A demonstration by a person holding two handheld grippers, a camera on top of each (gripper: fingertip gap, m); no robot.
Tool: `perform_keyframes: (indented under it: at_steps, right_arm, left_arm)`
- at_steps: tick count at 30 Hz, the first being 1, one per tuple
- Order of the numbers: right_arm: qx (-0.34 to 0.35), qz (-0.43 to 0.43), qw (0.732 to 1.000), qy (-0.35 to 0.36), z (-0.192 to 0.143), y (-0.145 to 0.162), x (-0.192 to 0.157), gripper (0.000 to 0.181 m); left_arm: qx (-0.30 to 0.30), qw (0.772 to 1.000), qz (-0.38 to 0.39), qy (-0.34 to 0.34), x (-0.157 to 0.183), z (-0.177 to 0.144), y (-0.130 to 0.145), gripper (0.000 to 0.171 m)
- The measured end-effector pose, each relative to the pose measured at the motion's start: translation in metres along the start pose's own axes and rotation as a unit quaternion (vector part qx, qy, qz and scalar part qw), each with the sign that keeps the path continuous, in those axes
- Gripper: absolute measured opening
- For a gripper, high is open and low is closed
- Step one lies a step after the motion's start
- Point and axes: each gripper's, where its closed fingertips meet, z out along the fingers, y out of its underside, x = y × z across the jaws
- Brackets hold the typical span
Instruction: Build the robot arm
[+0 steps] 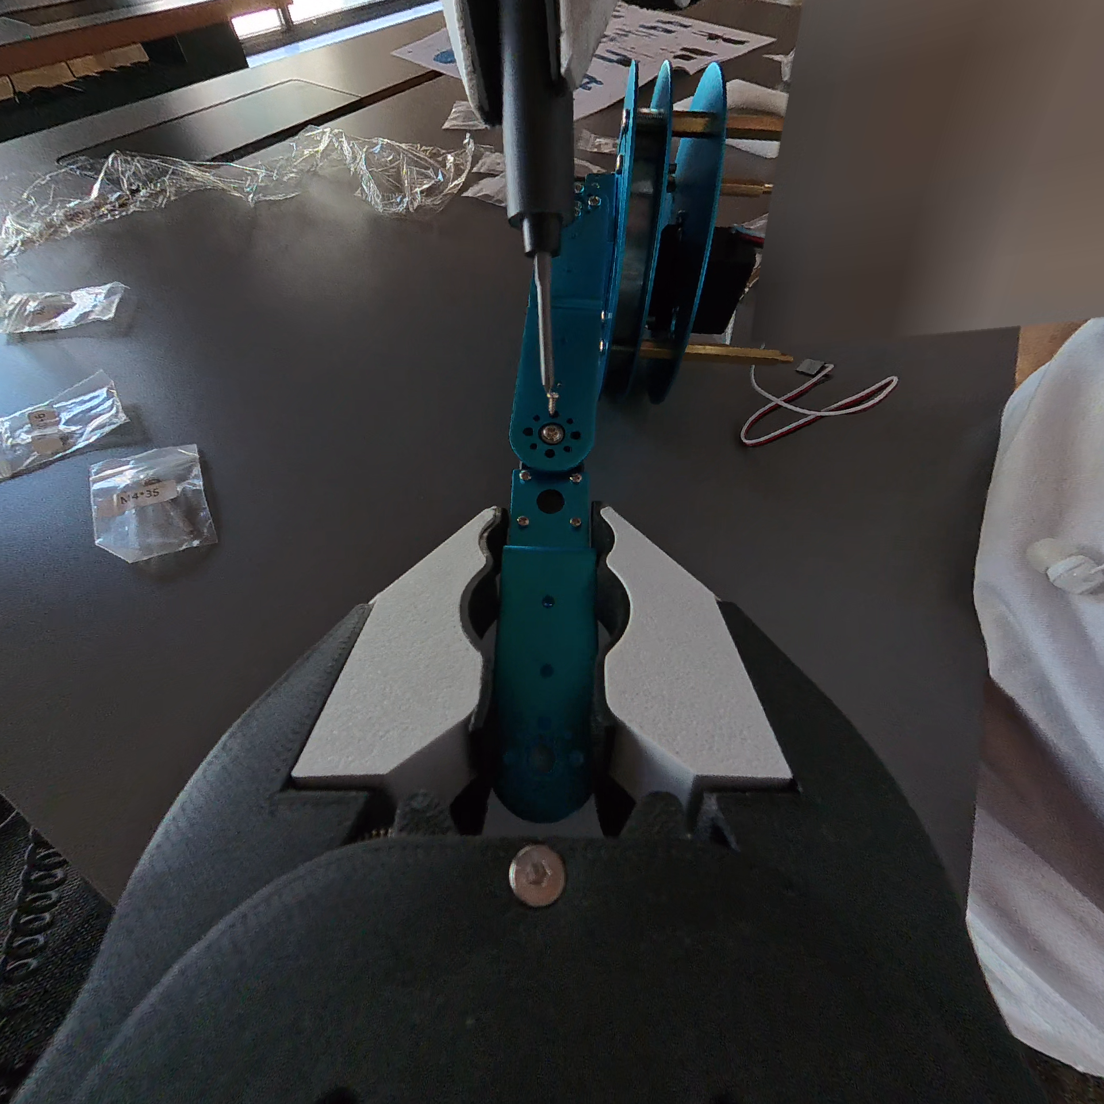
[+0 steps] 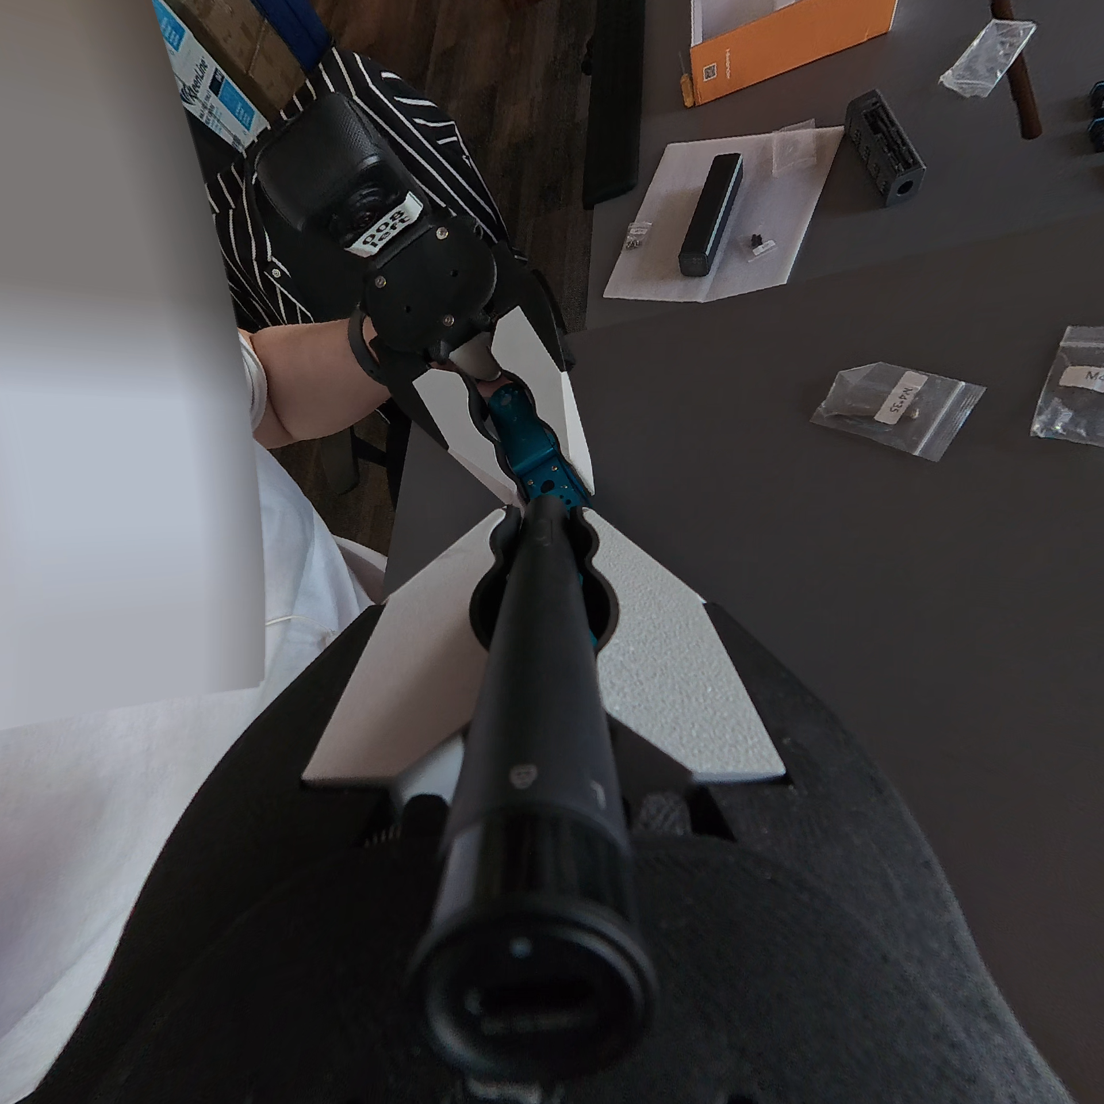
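1. Right now your left gripper [image 1: 549, 514] is clenched on a blue bracket arm [image 1: 546, 627]. The white pads press on both of its sides, and its rounded end lies deep between the fingers.
2. That bracket arm reaches forward, away from you, to a hinged blue link. The link joins a stack of blue discs [image 1: 705, 209] on brass standoffs, lying on its side on the dark table [image 1: 328, 358].
3. Your right gripper [image 2: 543, 514] grasps a black screwdriver [image 2: 537, 687], with the handle running along the fingers and the butt end close to the camera.
4. In the left wrist view the driver's slim metal tip rests on a small screw [image 1: 552, 397]. The screw sits at one of the ring of holes around the link's round end, just above the central bolt. It stands slightly proud of the surface; how far it is seated cannot be told.
5. The right wrist view hides the tip behind the handle, so only the left view shows the contact.
6. Around you on the table:
   - Crumpled clear wrap [image 1: 239, 173] and small labelled bags [image 1: 152, 502] lie to the left.
   - A red-and-white wire [image 1: 818, 406] is beside the discs.
   - A long black box [image 2: 711, 215] on white paper, an orange carton [image 2: 788, 42] and a black block [image 2: 884, 149] are well apart from the work.
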Motion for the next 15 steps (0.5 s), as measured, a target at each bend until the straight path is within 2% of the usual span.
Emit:
perform_keyframes:
  at_steps: [8,15]
  right_arm:
    - [-0.011,-0.003,1.0,-0.003,0.0002,-0.0039,0.0005,0.018]
    - [0.006,0.001,1.0,-0.006,-0.001,-0.007,0.0041,0.018]
  left_arm:
    - [0.006,1.0,0.0,0.003,0.0002,-0.0005,-0.002,0.027]
    - [0.006,1.0,-0.009,0.016,0.0008,-0.0007,-0.0042,0.027]
